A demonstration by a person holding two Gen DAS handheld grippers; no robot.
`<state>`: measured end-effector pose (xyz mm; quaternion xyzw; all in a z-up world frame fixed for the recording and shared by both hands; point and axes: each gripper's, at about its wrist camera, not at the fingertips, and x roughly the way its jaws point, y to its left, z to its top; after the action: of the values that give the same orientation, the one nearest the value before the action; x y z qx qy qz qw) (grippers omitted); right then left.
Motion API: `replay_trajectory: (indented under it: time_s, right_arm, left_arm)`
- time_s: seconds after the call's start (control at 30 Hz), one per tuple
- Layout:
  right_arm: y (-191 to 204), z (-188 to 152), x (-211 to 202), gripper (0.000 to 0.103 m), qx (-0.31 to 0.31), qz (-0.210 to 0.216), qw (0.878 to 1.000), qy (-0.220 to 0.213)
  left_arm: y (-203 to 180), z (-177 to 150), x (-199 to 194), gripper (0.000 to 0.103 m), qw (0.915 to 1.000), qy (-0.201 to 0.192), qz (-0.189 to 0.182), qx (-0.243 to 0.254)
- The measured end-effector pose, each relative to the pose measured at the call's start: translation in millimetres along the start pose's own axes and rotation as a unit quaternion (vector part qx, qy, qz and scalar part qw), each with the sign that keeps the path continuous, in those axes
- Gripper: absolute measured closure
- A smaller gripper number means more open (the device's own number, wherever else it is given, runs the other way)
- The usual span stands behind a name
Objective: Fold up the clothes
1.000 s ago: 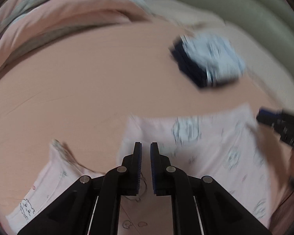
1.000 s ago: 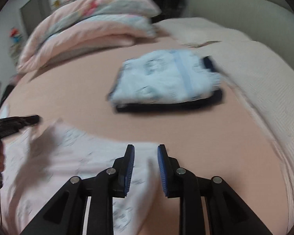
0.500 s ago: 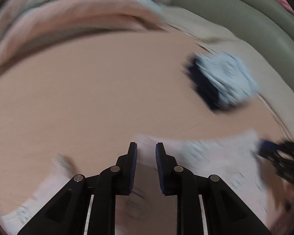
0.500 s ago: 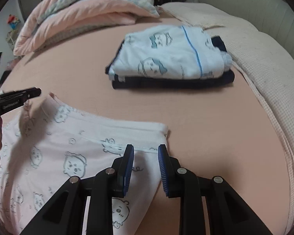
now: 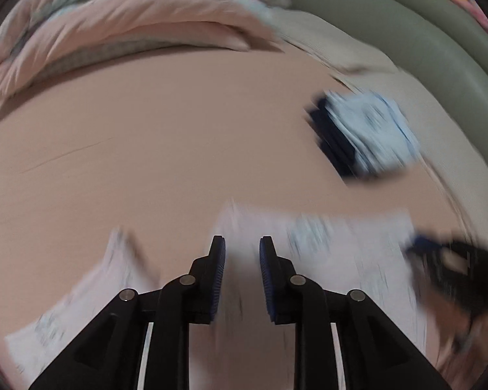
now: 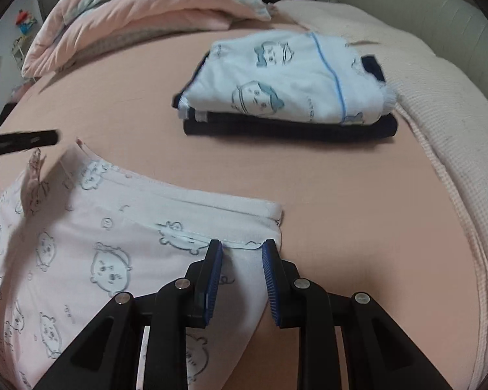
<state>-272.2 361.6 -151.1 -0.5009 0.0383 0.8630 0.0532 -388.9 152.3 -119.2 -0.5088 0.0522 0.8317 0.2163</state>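
The bed (image 6: 120, 113) stretches wide under a smooth peach sheet, puffy pink quilts (image 6: 140, 9) piled at its head and a waffle-textured cream blanket (image 6: 445, 136) along its far edge. Spread flat at the bed's near side lies the pale pink garment (image 6: 81, 243), soft cotton printed with little cartoon faces. Further up the bed sits a neat folded stack (image 6: 286, 87), white printed cloth over dark navy. The right gripper (image 6: 241, 250) hovers part open over the garment's hemmed corner, gripping nothing. The left gripper (image 5: 242, 247), blurred, has just been opening, nothing between its ribbed blue pads.
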Motion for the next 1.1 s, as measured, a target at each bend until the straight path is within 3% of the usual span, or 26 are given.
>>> replay_trajectory:
  time_s: [0.1, 0.23, 0.33, 0.4, 0.5, 0.63, 0.67, 0.7, 0.77, 0.83, 0.9, 1.0, 1.1]
  right_arm:
    - [24, -19, -35, 0.077, -0.023, 0.067, 0.997, -0.006]
    - [82, -64, -59, 0.072, -0.051, 0.142, 0.988, 0.032]
    - [130, -102, -76, 0.072, -0.088, 0.148, 0.984, 0.045]
    - [156, -118, -75, 0.072, -0.117, 0.154, 0.979, 0.059]
    - [179, -152, -68, 0.072, -0.161, 0.109, 0.977, 0.085]
    - [164, -175, -83, 0.071, -0.158, 0.089, 0.98, 0.081]
    - [158, -180, -87, 0.071, -0.151, 0.088, 0.981, 0.082]
    - [153, -185, -90, 0.071, -0.149, 0.084, 0.982, 0.084]
    - [143, -197, -93, 0.067, -0.147, 0.053, 0.984, 0.086]
    - [132, -206, -100, 0.062, -0.129, 0.042, 0.987, 0.082]
    - [126, -210, -106, 0.061, -0.116, 0.047, 0.989, 0.084]
    - [121, -212, -112, 0.061, -0.102, 0.046, 0.989, 0.093]
    - [94, -207, -119, 0.061, -0.017, 0.042, 0.997, 0.064]
  left_arm:
    - [-7, -55, -27, 0.083, 0.9985, 0.054, -0.005, 0.008]
    - [-15, -140, -47, 0.083, 0.9921, 0.125, 0.015, 0.004]
    - [-29, -189, -66, 0.083, 0.9912, 0.129, 0.024, 0.016]
    - [-27, -214, -74, 0.083, 0.992, 0.125, 0.013, -0.011]
    - [-17, -245, -77, 0.082, 0.9925, 0.115, 0.009, -0.041]
    - [-14, -261, -101, 0.083, 0.9936, 0.094, 0.025, -0.057]
    - [-14, -263, -110, 0.083, 0.9954, 0.071, 0.013, -0.064]
    - [-16, -266, -124, 0.083, 0.9975, 0.022, -0.002, -0.067]
    - [-24, -268, -141, 0.083, 0.998, -0.027, -0.009, -0.057]
    - [-29, -266, -126, 0.083, 0.9984, -0.006, 0.007, -0.055]
    - [-19, -278, -101, 0.083, 0.995, 0.048, 0.024, -0.084]
    - [-8, -290, -99, 0.083, 0.9913, 0.048, 0.003, -0.122]
    - [-3, -287, -115, 0.083, 0.9872, 0.018, -0.025, -0.157]
